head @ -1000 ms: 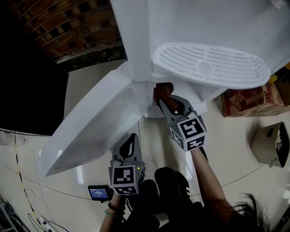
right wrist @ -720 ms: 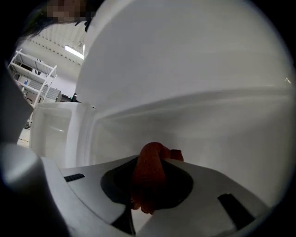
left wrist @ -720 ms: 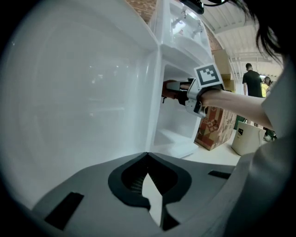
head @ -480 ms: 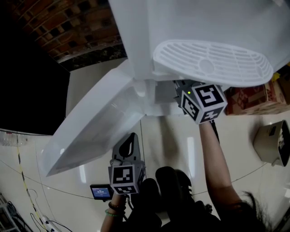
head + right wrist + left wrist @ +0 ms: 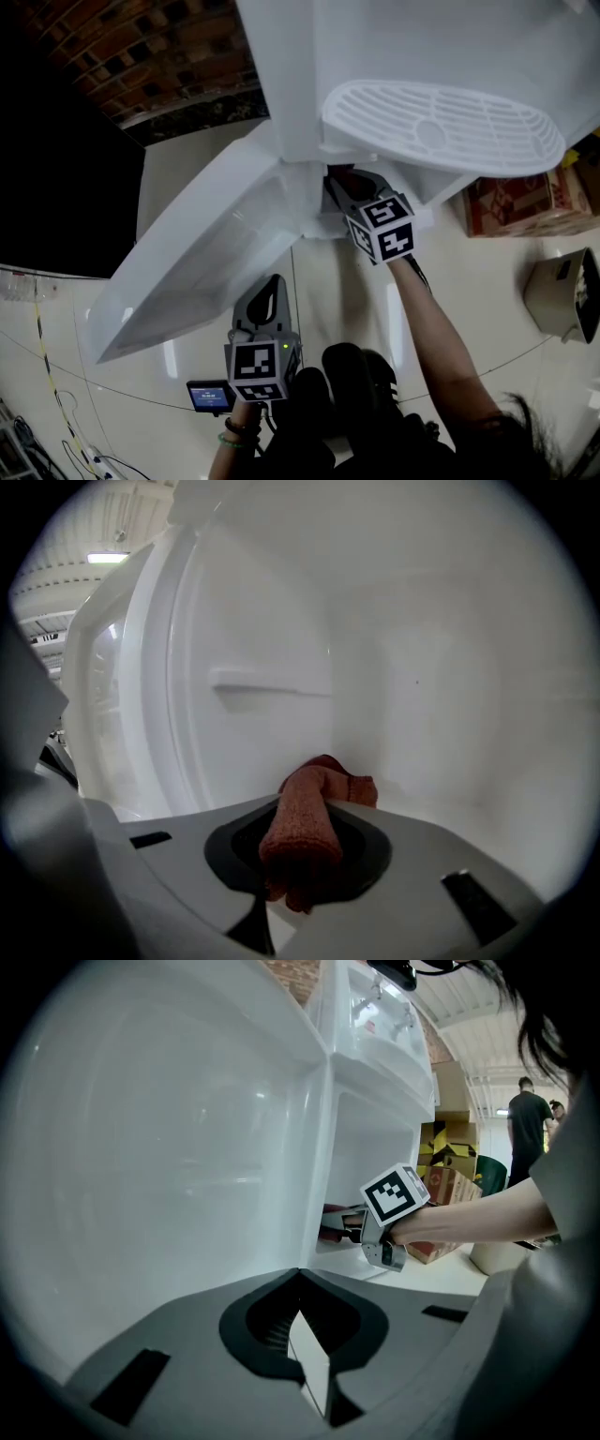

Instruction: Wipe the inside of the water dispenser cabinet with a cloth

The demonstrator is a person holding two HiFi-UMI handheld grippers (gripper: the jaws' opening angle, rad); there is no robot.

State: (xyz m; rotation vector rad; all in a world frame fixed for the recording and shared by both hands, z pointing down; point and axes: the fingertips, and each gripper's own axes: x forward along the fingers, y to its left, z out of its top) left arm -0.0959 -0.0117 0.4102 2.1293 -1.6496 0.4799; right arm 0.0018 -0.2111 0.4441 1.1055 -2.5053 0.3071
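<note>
in the head view the right gripper [image 5: 345,184] reaches into the open water dispenser cabinet [image 5: 292,112], and the left gripper [image 5: 271,287] hangs nearer, well apart from it. in the left gripper view its jaws are together on nothing, beside the cabinet door [image 5: 169,1129]. in the right gripper view the jaws are clamped on the bunched middle of the red cloth [image 5: 307,810] inside the cabinet; it looks soft, light and floppy, so gripping the bunch with a short free end should suit pressing it on the walls.
</note>
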